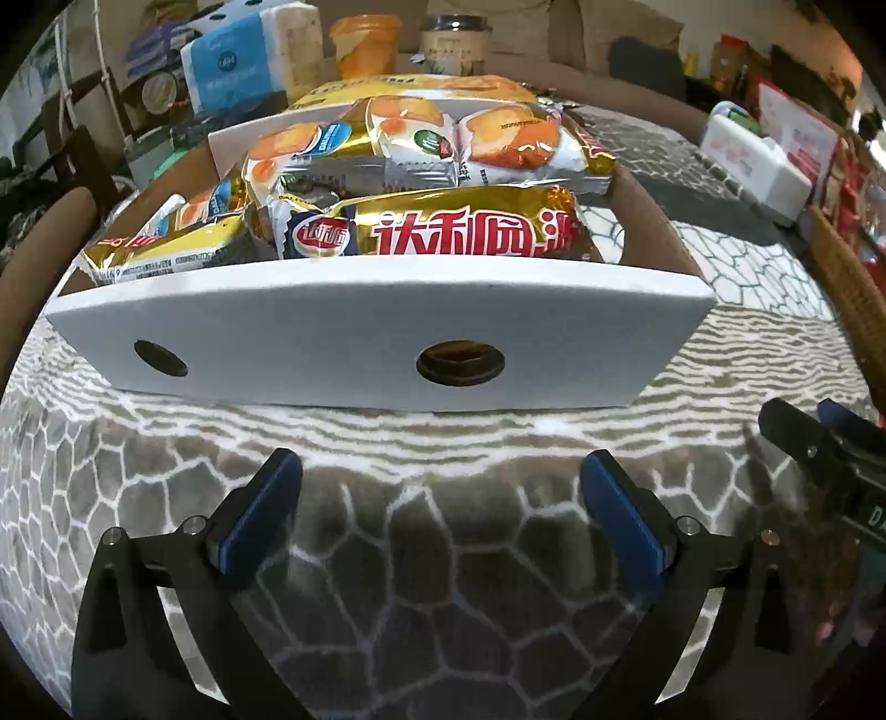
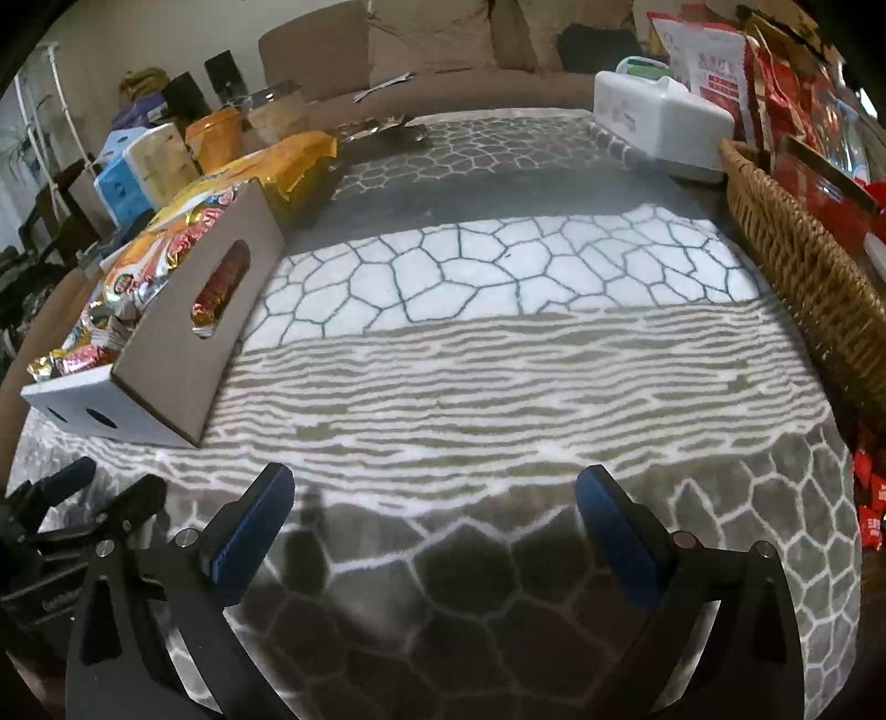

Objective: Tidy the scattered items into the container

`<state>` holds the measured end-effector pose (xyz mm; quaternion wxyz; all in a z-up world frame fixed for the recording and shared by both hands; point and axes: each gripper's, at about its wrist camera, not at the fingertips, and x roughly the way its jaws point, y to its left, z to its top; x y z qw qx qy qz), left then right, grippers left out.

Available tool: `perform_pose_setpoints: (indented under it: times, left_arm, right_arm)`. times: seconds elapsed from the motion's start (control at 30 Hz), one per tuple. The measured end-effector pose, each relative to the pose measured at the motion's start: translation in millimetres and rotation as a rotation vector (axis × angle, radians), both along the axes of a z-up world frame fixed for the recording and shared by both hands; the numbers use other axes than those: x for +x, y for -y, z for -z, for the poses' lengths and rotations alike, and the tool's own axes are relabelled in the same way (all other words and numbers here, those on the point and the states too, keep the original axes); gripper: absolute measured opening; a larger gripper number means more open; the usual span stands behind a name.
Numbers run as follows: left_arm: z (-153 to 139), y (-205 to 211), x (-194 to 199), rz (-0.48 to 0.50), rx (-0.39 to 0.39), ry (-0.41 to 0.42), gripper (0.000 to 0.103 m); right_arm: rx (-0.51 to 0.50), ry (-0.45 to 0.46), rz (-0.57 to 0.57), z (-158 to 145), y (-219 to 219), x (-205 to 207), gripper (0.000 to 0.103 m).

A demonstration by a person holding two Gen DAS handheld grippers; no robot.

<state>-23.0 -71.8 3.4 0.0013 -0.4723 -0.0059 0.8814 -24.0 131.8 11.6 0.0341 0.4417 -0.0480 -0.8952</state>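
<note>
Snacks (image 1: 421,183) sit heaped above the rim of the box (image 1: 376,332) at the table's left edge. Piled so high, the top packets could, I judge, slide off if the box is nudged. Left claw (image 1: 440,471) and right claw (image 2: 434,487) both gape wide, empty, touching nothing.

The surface (image 2: 498,354) is being covered by a grey and white cloth patterned with stone shapes and wavy lines. A pale band across its middle is being lit more brightly than the rest. A beige sofa (image 2: 432,50) is being seen behind it, against a plain light wall (image 2: 166,27). A wicker basket (image 2: 803,266) is being shown at the right edge.
</note>
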Motion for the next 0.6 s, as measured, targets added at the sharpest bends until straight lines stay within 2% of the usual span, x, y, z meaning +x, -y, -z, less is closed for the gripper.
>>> perform_pose_setpoints:
  times: [0.2,0.6]
  left_arm:
    - [1,0,-2,0.002,-0.003,-0.008,0.103]
    - [2,-1,-5,-0.016,-0.006,-0.009,0.103]
  right_arm:
    - [0.134,0.020,-0.007,7,17,-2,0.103]
    - [0.134,0.020,-0.006,8,16,-1,0.103]
